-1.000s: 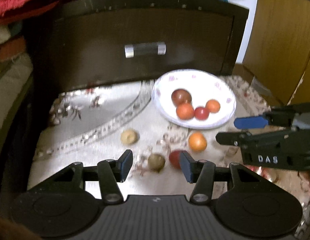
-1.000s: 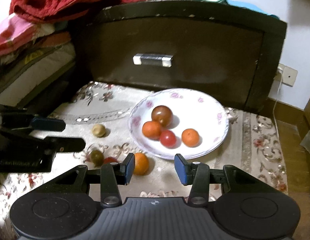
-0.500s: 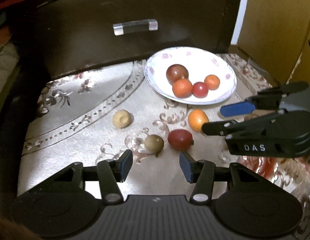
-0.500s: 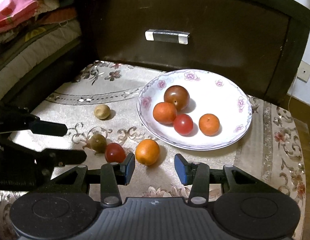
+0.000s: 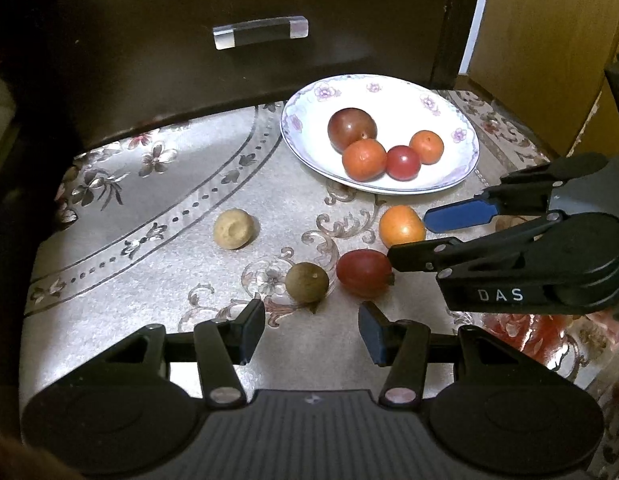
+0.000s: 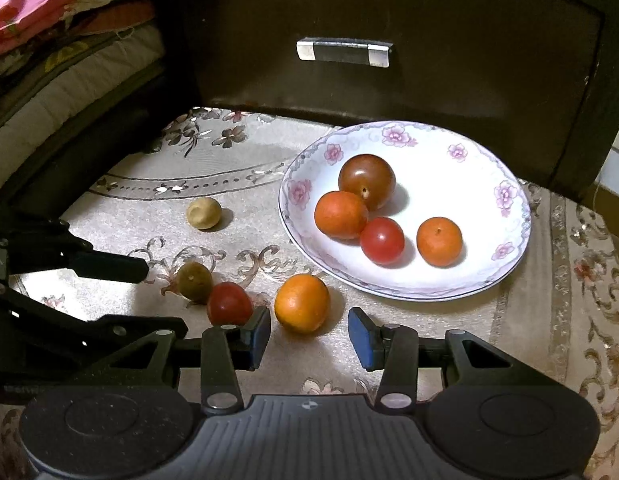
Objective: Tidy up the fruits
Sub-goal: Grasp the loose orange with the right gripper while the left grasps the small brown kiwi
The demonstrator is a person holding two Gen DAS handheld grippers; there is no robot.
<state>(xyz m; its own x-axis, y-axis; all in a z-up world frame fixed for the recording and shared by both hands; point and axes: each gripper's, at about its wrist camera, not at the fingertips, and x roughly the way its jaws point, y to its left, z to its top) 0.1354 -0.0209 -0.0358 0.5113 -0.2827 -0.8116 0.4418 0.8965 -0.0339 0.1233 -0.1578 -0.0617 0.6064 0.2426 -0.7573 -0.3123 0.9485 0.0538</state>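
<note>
While both tongs hang low over the cloth: four fruits lie loose on it and four sit in the plate.
Left tongs [image 5: 311, 328]: fingers apart, nothing between them; the brown fruit lies just ahead of the gap.
Right tongs [image 6: 308, 334]: fingers apart, empty; the loose orange lies just ahead, nearer the left finger.
Right tongs in left view [image 5: 423, 238]: reaching in from the right, blue pad above, black finger below, with the orange at the tips.
Left tongs in right view [image 6: 145, 292]: entering from the left, two dark fingers spread.
Plate [image 6: 505, 224]: white with pink flowers on the rim, on the cloth in front of the drawer.
In the plate: a dark red fruit [image 6: 366, 181] at the back, an orange fruit [image 6: 340, 214] touching it, a small red tomato [image 6: 382, 241] beside that, a second orange fruit [image 6: 439, 241] slightly apart to the right.
Loose orange [image 6: 302, 303]: on the cloth, near the plate's front rim.
Red tomato [image 6: 229, 303]: left of the orange, touching or nearly touching the brown fruit [image 6: 195, 281].
Tan fruit [image 6: 204, 213]: alone, farther back, left of the plate.
Cloth [image 5: 149, 208]: pale with floral scrolls, covering the bench.
Drawer [image 6: 389, 52]: dark wood front with a bar handle [image 6: 344, 52], behind the plate.
Bedding [image 6: 49, 40]: folded stack at the far left.
</note>
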